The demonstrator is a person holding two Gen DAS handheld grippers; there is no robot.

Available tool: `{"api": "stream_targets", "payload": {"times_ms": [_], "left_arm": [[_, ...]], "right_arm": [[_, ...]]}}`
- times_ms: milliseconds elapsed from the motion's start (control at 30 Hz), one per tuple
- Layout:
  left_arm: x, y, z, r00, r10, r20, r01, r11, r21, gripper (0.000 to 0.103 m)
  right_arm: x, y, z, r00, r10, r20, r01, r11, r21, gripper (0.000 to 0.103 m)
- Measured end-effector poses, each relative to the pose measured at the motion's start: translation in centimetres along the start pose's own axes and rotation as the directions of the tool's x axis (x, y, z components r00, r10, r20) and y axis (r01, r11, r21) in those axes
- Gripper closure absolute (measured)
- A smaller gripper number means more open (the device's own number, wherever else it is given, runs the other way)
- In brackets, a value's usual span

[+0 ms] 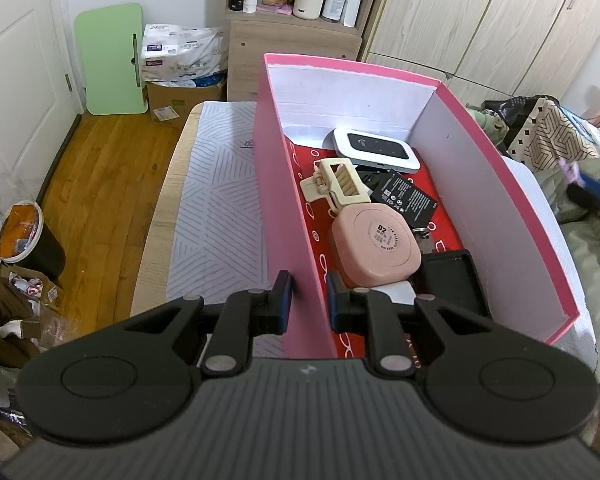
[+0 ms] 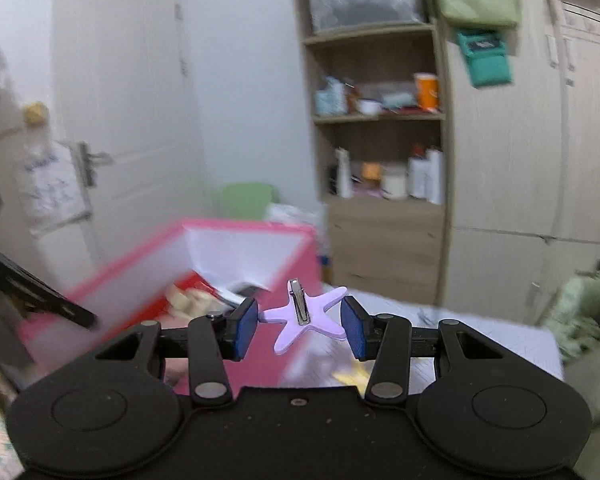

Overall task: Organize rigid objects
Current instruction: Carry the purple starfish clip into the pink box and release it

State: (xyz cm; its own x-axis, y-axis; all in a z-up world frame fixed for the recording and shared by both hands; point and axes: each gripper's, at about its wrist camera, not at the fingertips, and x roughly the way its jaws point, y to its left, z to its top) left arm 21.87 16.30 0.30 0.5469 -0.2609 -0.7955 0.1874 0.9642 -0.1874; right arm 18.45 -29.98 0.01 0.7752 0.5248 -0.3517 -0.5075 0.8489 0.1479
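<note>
Nearest the left wrist camera, the left gripper [image 1: 309, 300] straddles the near left wall of the pink box [image 1: 284, 208], one pad outside and one inside, clamped on that wall. Left of the box a grey patterned mat [image 1: 216, 208] covers the table, and beyond it lie a wooden floor, a green board [image 1: 110, 58] leaning by the door, and a bin [image 1: 24, 236] at the far left. Inside the box, front to back, sit a black tray [image 1: 456, 280] on the right, a pink round-cornered case [image 1: 376, 244] just ahead of the inner pad, a cream hair claw [image 1: 336, 184] touching the case's far edge, a black battery [image 1: 408, 194] beside the claw, and a white pocket router [image 1: 374, 148] near the back wall. A shelf unit [image 1: 296, 4] with bottles and jars stands behind the box, and wardrobe doors fill the right.

In the right wrist view, much blurred, the box [image 2: 256, 236] shows at left with the claw [image 2: 188, 300] faintly visible inside. The right gripper [image 2: 300, 322] holds a lilac starfish clip [image 2: 300, 320] in the air, metal clasp facing up; two of its arms reach the blue pads, so the jaws are closed on it, half apart. The clip hangs over the box's right rim, with the mat [image 2: 460, 332] to the right.
</note>
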Motion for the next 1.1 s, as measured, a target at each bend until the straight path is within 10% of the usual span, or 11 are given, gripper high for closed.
{"api": "stream_targets", "payload": {"times_ms": [200, 367, 800, 1100], "left_arm": [[0.0, 0.0, 0.0, 1.000, 0.000, 0.002, 0.000, 1.000, 0.003, 0.086], [-0.1, 0.1, 0.0, 1.000, -0.006, 0.002, 0.006, 1.000, -0.004, 0.086], [-0.1, 0.1, 0.0, 1.000, -0.008, 0.001, 0.008, 1.000, -0.006, 0.086], [-0.1, 0.3, 0.0, 1.000, -0.015, 0.002, 0.015, 1.000, -0.015, 0.086]], "right_arm": [[2.0, 3.1, 4.1, 0.967, 0.228, -0.118, -0.236, 0.970, -0.057, 0.052], [6.0, 5.8, 5.0, 0.890, 0.302, -0.341, -0.374, 0.911, -0.171, 0.052], [12.1, 8.6, 2.1, 0.732, 0.168, -0.661, -0.412, 0.881, -0.232, 0.052], [11.8, 7.7, 2.9, 0.757, 0.163, -0.633, -0.376, 0.901, -0.218, 0.046]]}}
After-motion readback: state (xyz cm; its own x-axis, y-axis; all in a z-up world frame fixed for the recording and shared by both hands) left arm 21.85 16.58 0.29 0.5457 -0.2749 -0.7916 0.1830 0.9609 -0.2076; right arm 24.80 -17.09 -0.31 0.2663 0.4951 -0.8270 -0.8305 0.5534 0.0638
